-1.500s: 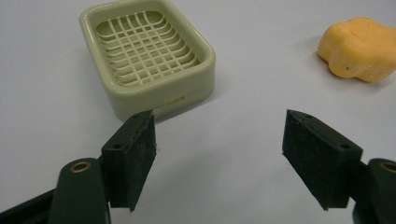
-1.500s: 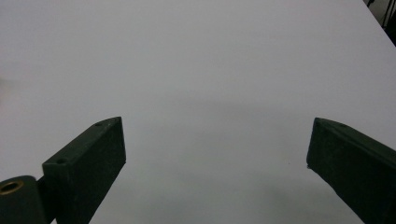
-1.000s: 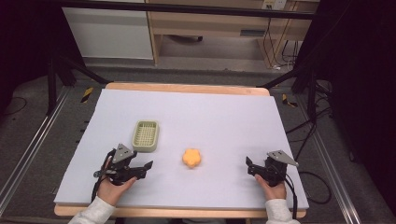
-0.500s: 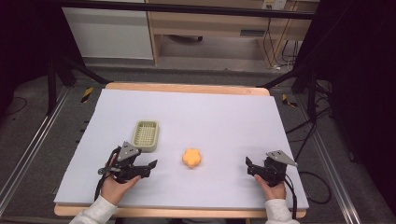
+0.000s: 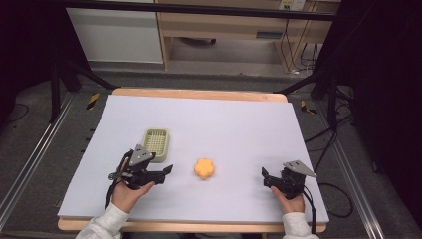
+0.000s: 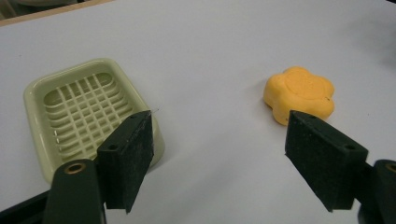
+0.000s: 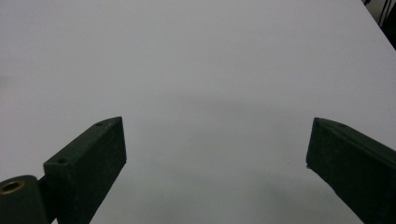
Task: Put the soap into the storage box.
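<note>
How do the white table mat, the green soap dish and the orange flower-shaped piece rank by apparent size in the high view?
1. White table mat, by far the largest.
2. Green soap dish, clearly bigger than the piece.
3. Orange flower-shaped piece, smallest.
Dish and piece lie at similar depth, so that order looks safe.

Near corner of the soap dish (image 6: 88, 116) behind the left claw (image 6: 219, 154)

High view: you look forward and down over the whole table (image 5: 209, 107). Left gripper view rides close and low, sharing the green dish (image 6: 79, 112) and orange flower-shaped piece (image 6: 299, 93) with it. Right gripper view faces bare tabletop.
</note>
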`<action>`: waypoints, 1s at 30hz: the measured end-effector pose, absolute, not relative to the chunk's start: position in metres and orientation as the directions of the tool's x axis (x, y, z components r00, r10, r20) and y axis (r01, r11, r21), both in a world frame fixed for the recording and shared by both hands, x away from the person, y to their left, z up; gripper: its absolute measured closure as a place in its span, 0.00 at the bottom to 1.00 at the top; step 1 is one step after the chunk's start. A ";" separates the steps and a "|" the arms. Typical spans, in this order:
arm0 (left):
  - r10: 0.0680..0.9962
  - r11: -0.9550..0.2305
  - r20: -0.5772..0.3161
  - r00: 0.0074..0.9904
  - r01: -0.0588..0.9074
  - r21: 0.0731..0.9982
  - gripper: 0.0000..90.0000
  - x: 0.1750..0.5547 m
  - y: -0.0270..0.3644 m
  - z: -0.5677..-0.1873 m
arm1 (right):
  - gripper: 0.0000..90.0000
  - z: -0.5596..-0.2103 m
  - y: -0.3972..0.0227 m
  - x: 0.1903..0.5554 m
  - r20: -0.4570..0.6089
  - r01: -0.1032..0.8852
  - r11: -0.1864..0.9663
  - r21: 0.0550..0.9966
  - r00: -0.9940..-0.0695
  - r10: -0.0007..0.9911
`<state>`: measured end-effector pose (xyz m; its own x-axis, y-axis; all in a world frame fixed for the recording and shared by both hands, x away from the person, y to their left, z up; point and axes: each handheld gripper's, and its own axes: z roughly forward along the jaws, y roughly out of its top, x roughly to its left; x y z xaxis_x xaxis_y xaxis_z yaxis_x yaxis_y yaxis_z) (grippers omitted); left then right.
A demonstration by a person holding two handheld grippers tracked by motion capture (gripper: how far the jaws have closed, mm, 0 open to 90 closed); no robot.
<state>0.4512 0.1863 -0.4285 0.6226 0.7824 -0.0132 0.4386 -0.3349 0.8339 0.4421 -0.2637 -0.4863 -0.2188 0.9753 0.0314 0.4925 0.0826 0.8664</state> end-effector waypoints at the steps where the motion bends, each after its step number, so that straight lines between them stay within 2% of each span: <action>1: 0.781 -0.338 -0.010 0.624 0.437 0.833 0.26 0.452 0.184 -0.428 | 0.06 -0.486 -0.264 0.442 0.034 0.494 0.081 0.866 -0.219 0.975; 10: 0.753 -0.399 0.021 0.658 0.431 0.809 0.26 0.458 0.160 -0.426 | 0.06 -0.486 -0.264 0.442 0.023 0.491 0.092 0.866 -0.222 0.975; 30: 0.711 -0.463 0.025 0.703 0.440 0.769 0.25 0.470 0.119 -0.430 | 0.06 -0.486 -0.263 0.443 0.025 0.495 0.093 0.864 -0.227 0.974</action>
<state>0.4703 0.1189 -0.4297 0.7031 0.7106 0.0249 0.4403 -0.4626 0.7695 0.4425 -0.2631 -0.4864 -0.2268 0.9736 0.0252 0.4946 0.0929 0.8641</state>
